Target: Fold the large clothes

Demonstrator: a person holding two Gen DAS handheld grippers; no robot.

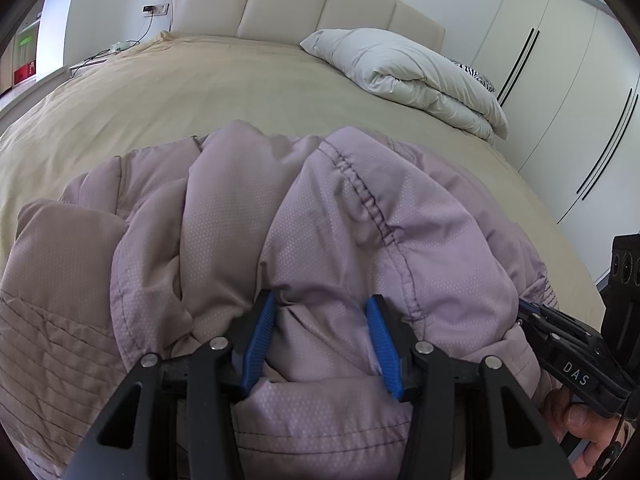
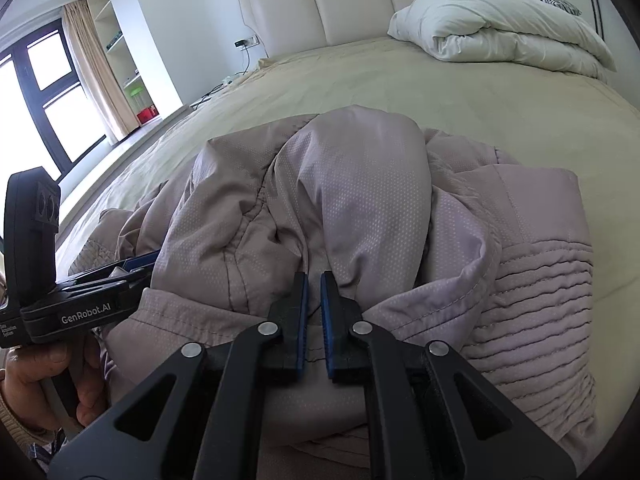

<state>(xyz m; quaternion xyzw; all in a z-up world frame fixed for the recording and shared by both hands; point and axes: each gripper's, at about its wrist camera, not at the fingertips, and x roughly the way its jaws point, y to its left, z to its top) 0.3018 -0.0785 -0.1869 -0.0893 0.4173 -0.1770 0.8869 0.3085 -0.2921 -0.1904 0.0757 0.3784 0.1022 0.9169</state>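
Note:
A mauve padded jacket (image 1: 320, 200) (image 2: 340, 180) lies bunched on the beige bed (image 1: 200, 92) (image 2: 480, 104), close in front of both cameras. My left gripper (image 1: 322, 300) stands half wide, its blue pads (image 1: 260, 340) pressing a thick puffy fold of the jacket from both sides. My right gripper (image 2: 314, 277) is nearly closed, with a thin edge of the jacket pinched between its pads (image 2: 326, 320). Each gripper shows at the edge of the other's view, the right one (image 1: 560, 332) and the left one (image 2: 100, 280), side by side at the jacket's near edge.
A folded white duvet (image 1: 408, 76) (image 2: 500, 36) lies by the padded headboard (image 1: 288, 4). Wardrobe doors (image 1: 560, 100) run along the right, a window (image 2: 48, 100) and shelves along the left. Cables (image 1: 116, 46) rest at the bed's far left corner. A hand (image 2: 52, 368) holds the left gripper.

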